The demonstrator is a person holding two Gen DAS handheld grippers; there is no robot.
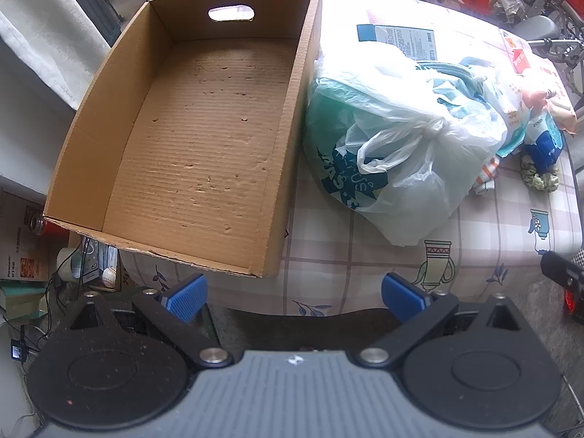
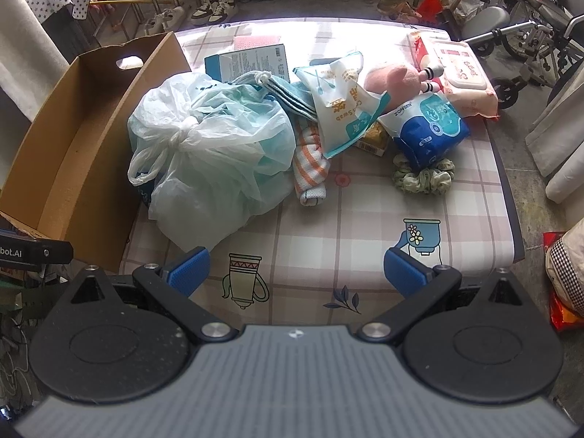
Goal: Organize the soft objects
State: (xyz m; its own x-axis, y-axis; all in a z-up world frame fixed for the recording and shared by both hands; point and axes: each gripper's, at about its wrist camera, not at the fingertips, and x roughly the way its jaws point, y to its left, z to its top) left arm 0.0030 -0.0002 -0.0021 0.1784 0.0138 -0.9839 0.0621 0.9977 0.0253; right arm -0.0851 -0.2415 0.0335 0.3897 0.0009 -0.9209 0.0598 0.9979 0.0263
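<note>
Here, left gripper [image 1: 294, 297] held with jaws spread, nothing pinched, before cardboard box [image 1: 204, 138] on counter [image 2: 346, 219]. Right gripper [image 2: 295, 272] likewise spread. Knotted plastic bag [image 2: 215, 138] seen beside box; striped cloth [image 2: 310, 171], scrunchie [image 2: 423, 179], plush toy [image 2: 394, 76] piled near.

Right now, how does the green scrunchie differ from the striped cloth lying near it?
The green scrunchie is a ruffled ring, partly under a blue pack; the striped cloth is a crumpled orange-and-white bundle beside the knotted plastic bag. The scrunchie looks smaller. Both are soft fabric, lying on the checked table cover.
</note>
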